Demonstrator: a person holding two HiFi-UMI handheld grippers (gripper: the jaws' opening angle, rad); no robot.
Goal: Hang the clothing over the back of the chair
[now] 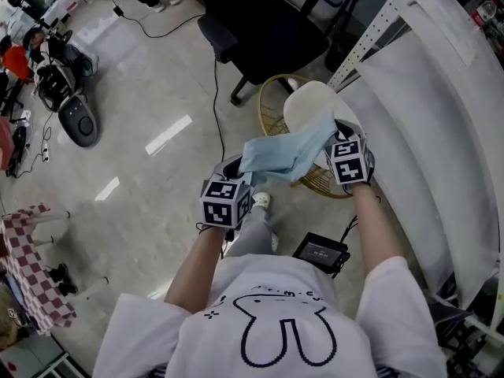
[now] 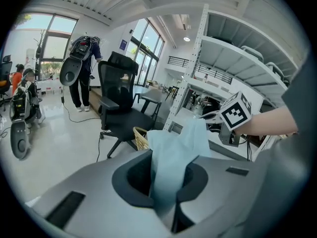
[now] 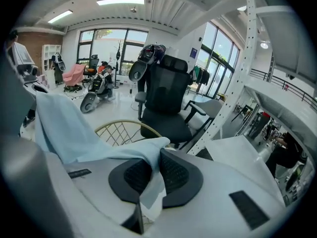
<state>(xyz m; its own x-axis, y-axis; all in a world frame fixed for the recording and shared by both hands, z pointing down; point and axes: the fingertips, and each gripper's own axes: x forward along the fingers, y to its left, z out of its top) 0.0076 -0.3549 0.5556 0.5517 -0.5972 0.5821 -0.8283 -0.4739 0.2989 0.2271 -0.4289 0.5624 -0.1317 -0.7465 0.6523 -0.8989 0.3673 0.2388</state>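
A light blue piece of clothing (image 1: 287,152) is stretched between my two grippers. My left gripper (image 1: 235,172) is shut on its near left end, and the cloth (image 2: 173,152) rises out of the jaws in the left gripper view. My right gripper (image 1: 340,136) is shut on the far right end, where a fold of cloth (image 3: 148,155) sits pinched between the pads. Below the cloth stands the chair with a white seat (image 1: 311,101) and a gold wire back (image 1: 272,113). The same wire back (image 3: 121,133) shows just beyond the right gripper's jaws.
A black office chair (image 1: 264,30) stands behind the wire chair, with a cable (image 1: 216,93) trailing on the floor. White shelving (image 1: 425,124) runs along the right. A black device (image 1: 321,252) lies by the person's feet. A checkered cloth (image 1: 31,270) and scooters (image 1: 67,85) are at left.
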